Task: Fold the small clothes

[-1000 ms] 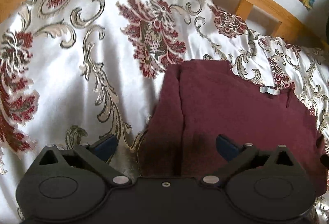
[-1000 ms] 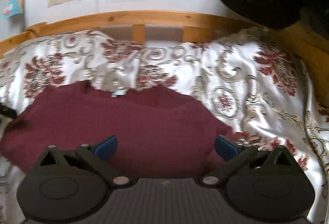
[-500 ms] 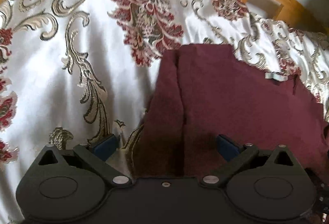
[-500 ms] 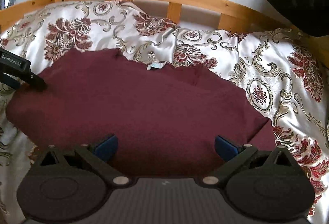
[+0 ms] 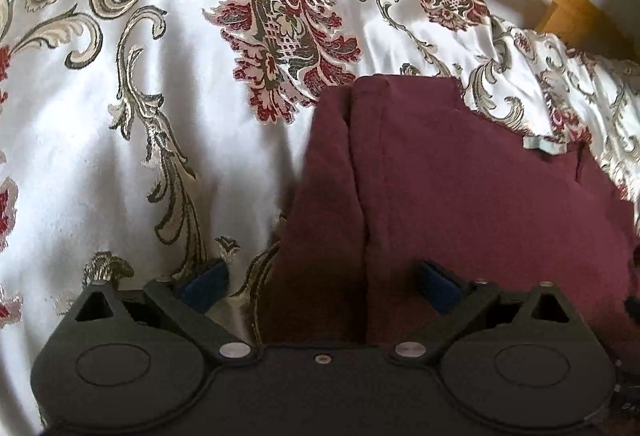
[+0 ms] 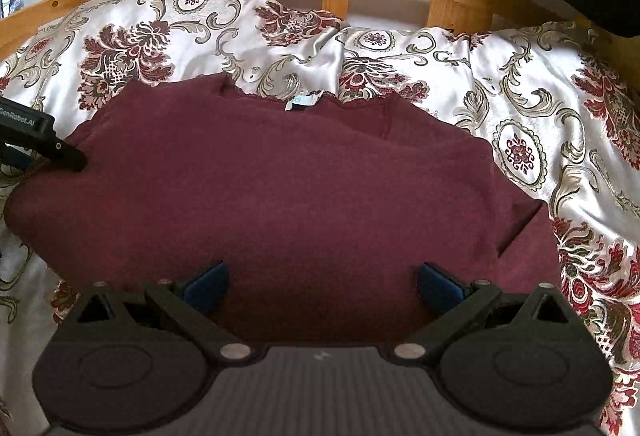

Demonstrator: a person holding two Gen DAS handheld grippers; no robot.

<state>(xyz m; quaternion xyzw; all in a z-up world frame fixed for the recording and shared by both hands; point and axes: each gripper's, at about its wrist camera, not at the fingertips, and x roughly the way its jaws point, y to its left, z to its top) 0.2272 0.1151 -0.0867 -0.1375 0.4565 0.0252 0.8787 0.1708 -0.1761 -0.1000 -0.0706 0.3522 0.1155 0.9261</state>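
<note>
Maroon garment lies spread on the floral bedspread, its neck label toward twelve o'clock. Left gripper straddles the garment's left edge, jaws wide but beginning to close, pads not pressing. Right gripper hovers over the near hem, jaws spread wide, gripping nothing.

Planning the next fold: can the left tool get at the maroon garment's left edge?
Probably yes: the left tool, jaws closing, straddles the maroon garment edge, with nothing covering it.

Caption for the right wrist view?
Open right gripper above maroon garment on floral bedspread.
</note>
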